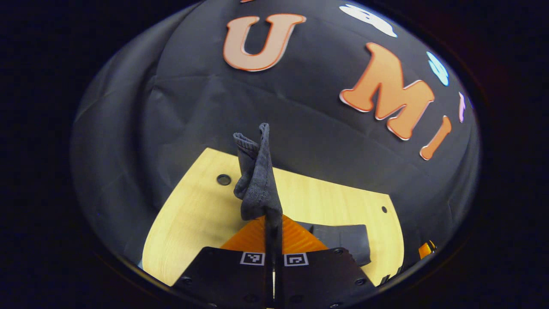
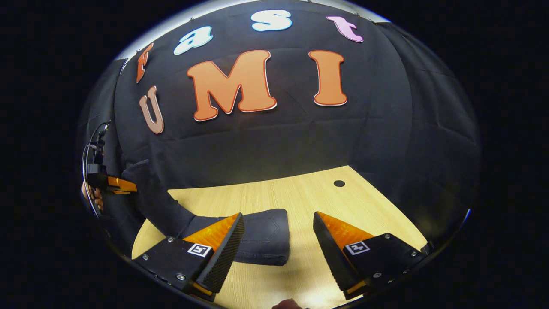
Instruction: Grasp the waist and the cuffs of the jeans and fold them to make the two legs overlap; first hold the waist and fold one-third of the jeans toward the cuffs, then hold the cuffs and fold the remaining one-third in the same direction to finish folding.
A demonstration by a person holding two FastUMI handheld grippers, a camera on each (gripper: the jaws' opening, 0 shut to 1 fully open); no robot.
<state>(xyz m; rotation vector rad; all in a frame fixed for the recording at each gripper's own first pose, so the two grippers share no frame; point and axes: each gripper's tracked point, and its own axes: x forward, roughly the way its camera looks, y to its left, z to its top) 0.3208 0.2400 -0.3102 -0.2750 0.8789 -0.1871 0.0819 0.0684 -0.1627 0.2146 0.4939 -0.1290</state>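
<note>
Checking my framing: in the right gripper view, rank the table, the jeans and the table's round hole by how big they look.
1. table, largest.
2. jeans, folded bulk flat, one end lifted by the left tool.
3. round hole, smallest.

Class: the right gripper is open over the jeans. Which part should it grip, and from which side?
Probably the folded edge of the jeans facing the right gripper: it lies flat on the table, between the open fingers. Come from above; the left gripper holds the other end raised.
</note>
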